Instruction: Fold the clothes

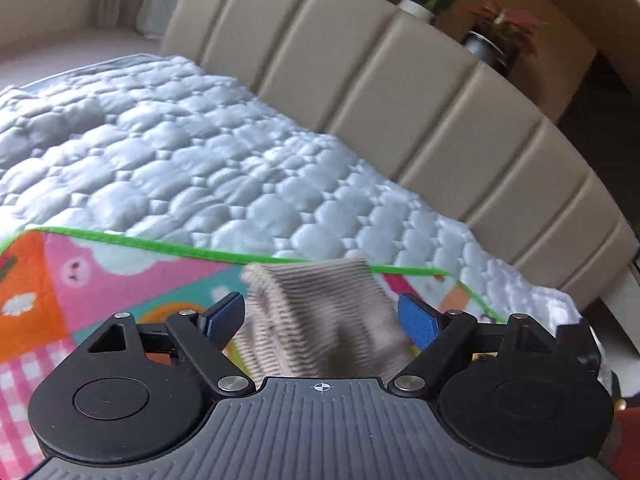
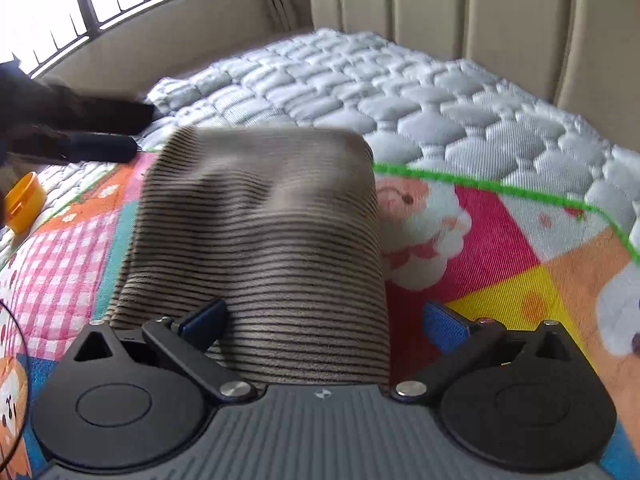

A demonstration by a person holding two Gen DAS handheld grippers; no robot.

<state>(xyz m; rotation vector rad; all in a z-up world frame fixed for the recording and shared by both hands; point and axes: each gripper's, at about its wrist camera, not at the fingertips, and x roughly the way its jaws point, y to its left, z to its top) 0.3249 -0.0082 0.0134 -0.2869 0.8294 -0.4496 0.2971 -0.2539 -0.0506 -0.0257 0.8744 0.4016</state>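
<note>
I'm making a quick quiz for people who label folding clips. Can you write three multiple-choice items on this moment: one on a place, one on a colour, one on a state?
1. What does the striped garment lie on?
A. a bare wooden floor
B. the colourful cartoon mat
C. a chair

2. What colour is the mat's edging?
A. green
B. black
C. purple

3. How does the right gripper stand?
A. shut on a sock
B. shut on nothing
C. open, fingers spread wide

Answers:
1 B, the mat shows on both sides of the garment.
2 A, a bright green strip runs along its border.
3 C, the blue pads stand far apart, pressing nothing.
</note>
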